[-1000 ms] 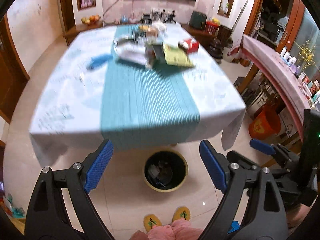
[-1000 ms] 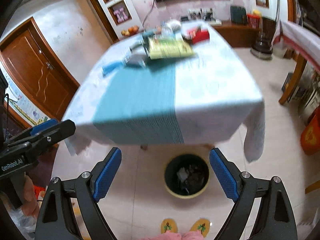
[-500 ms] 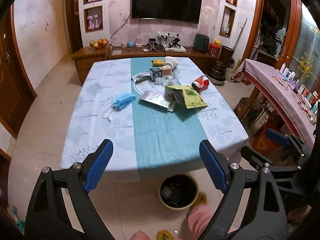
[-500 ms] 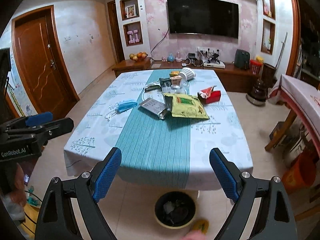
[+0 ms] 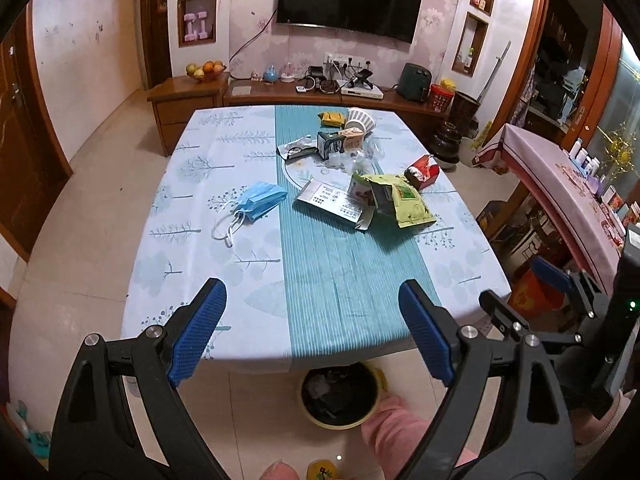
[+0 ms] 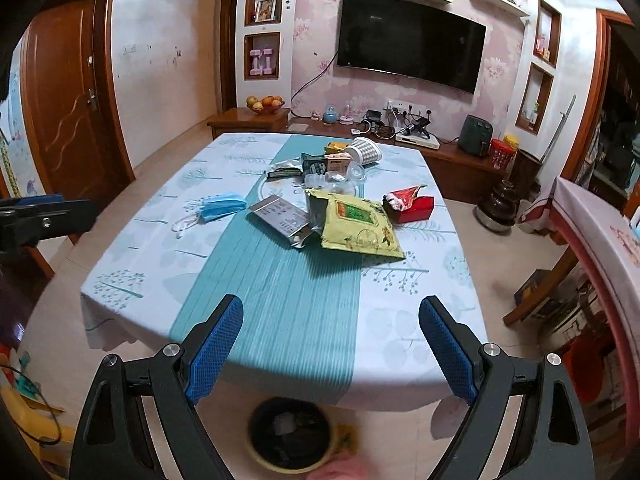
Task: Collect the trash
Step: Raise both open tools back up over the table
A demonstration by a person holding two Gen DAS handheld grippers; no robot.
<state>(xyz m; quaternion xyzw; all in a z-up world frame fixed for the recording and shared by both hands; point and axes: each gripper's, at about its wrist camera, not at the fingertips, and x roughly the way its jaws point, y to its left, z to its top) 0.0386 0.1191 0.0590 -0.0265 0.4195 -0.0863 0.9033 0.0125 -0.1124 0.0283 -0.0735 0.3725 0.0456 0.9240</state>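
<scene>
Trash lies on the table [image 5: 256, 280] [image 6: 400, 336]: a blue face mask [image 5: 262, 199] [image 6: 220, 206], a silver foil packet [image 5: 334, 204] [image 6: 282, 216], a yellow-green bag [image 5: 408, 204] [image 6: 360, 228], a red wrapper [image 5: 422, 170] [image 6: 410, 204], a checked paper cup [image 5: 360, 120] [image 6: 366, 150] and small cartons. A black bin with a yellow rim [image 5: 340, 396] [image 6: 290, 436] stands on the floor under the near table edge. My left gripper [image 5: 312, 332] and right gripper [image 6: 332, 348] hang open and empty over that edge, well short of the trash.
A TV cabinet [image 6: 440, 156] with a fruit bowl [image 5: 206, 70] runs along the back wall. A second table with a pink cloth [image 5: 560, 184] stands at the right, an orange bucket [image 5: 532, 296] beneath it. A person's pink-clad leg [image 5: 396, 428] is beside the bin.
Both grippers have risen from looking down at the bin and floor to looking across the tabletop, and have moved closer to the table. Both stayed open.
</scene>
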